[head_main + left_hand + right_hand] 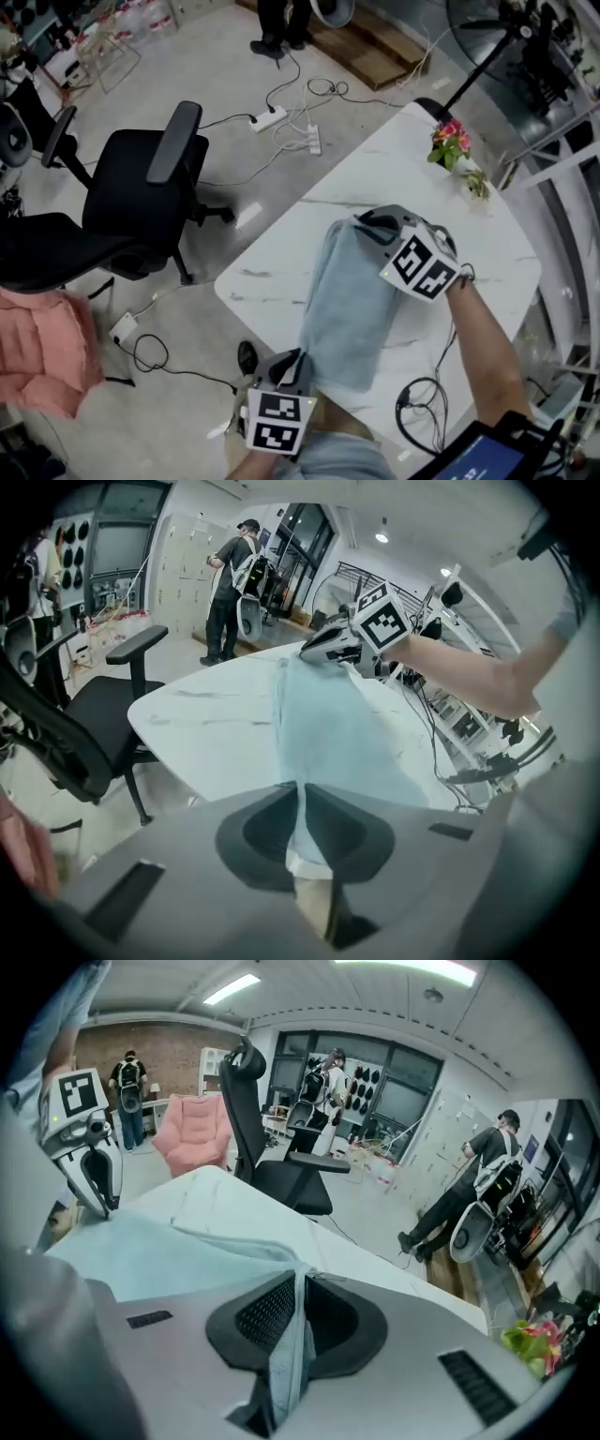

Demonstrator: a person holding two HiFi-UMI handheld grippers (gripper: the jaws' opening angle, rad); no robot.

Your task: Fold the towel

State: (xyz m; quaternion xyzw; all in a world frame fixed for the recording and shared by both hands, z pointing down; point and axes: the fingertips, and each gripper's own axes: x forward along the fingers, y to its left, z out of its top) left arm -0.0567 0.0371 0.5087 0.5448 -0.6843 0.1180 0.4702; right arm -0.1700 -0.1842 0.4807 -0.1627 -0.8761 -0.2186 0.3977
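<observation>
A light blue towel [352, 300] lies lengthwise on the white marble table [272, 258], stretched between both grippers. My left gripper [289, 367] is at the near table edge, shut on the towel's near end; in the left gripper view the cloth [328, 724] runs from the jaws up to the right gripper [326, 653]. My right gripper [367, 225] is at the far end, shut on a gathered towel corner [298, 1321] held a little above the table. In the right gripper view the left gripper [94, 1176] shows at the towel's other end.
A small pot of flowers [452, 142] stands at the table's far corner. Black cables [424, 398] lie on the table's near right. Black office chairs [150, 202] and a pink seat [42, 361] stand left on the floor, near power strips [269, 117]. People [230, 583] stand further off.
</observation>
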